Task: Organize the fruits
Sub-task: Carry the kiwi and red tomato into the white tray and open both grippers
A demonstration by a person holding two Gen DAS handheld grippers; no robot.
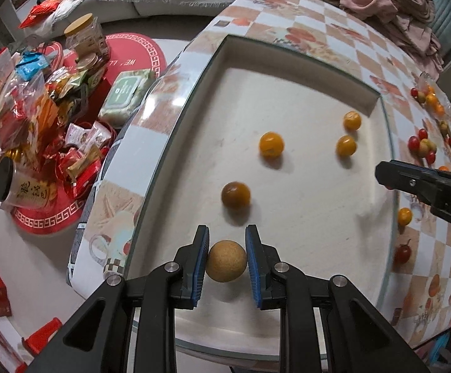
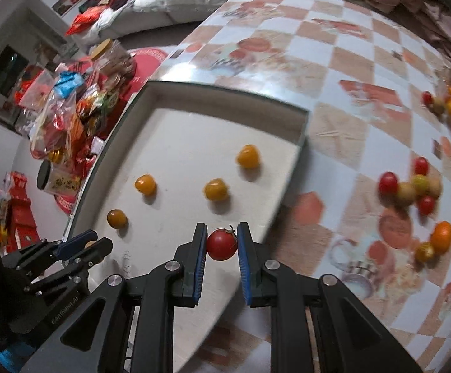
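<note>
1. My left gripper (image 1: 227,256) has its blue-padded jaws on either side of a round tan, rough-skinned fruit (image 1: 226,260); the left pad touches it, while I cannot tell if the right pad does.
2. That tan fruit sits low over the near end of the shallow white rectangular tray (image 1: 303,205), casting a shadow on it.
3. My right gripper (image 2: 221,244) is clamped on a small red cherry tomato with a green stem (image 2: 221,244), both pads pressing its sides, above the tray's near right part.
4. On the tray floor lie four loose fruits: three orange-yellow cherry tomatoes (image 1: 271,145) spread across the far half, and one darker brownish-orange tomato (image 1: 235,195) just ahead of my left gripper.
5. To the right of the tray, on the checkered orange-and-white tablecloth (image 2: 334,71), mixed red, orange and pale green small fruits (image 2: 412,186) remain scattered in clusters.
6. A cluttered pile of red snack packets and jars (image 1: 39,108) sits off the table's left side.
</note>
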